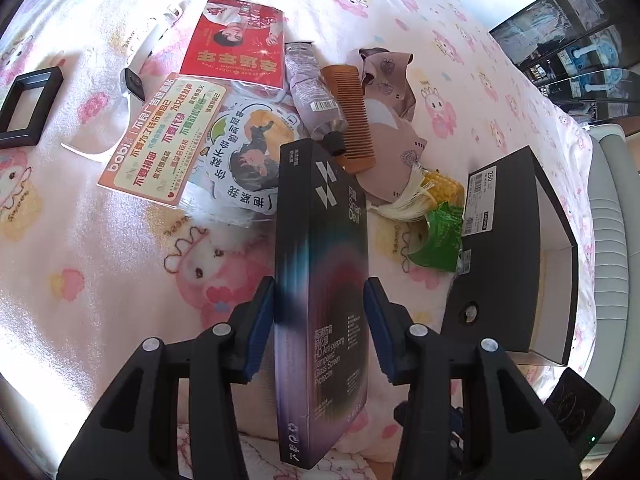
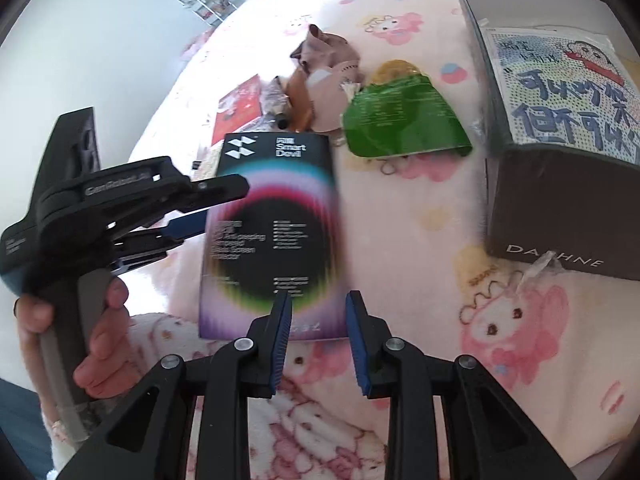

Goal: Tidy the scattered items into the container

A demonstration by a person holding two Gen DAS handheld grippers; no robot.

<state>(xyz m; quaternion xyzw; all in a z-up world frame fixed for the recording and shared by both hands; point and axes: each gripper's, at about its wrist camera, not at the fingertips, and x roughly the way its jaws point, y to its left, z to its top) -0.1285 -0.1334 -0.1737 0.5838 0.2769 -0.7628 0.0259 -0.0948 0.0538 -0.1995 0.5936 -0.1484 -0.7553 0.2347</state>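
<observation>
- Screen-protector box [image 1: 320, 280], seen from the left wrist, ran lengthwise away from the camera, logo end far, held on edge above the pink blanket [image 1: 100, 240] with the left gripper [image 1: 320, 300] pinching its two faces. Only this view showed the comb [image 1: 352, 120], tube [image 1: 316, 100] and watch [image 1: 134, 84] behind it.
- From the right wrist, the box's printed face [image 2: 272, 236] showed, long axis upright in frame. The right gripper [image 2: 316, 344] stood spread and empty just below it. Only here showed the container's [image 2: 560, 208] inside, with a cartoon card [image 2: 560, 92].
</observation>
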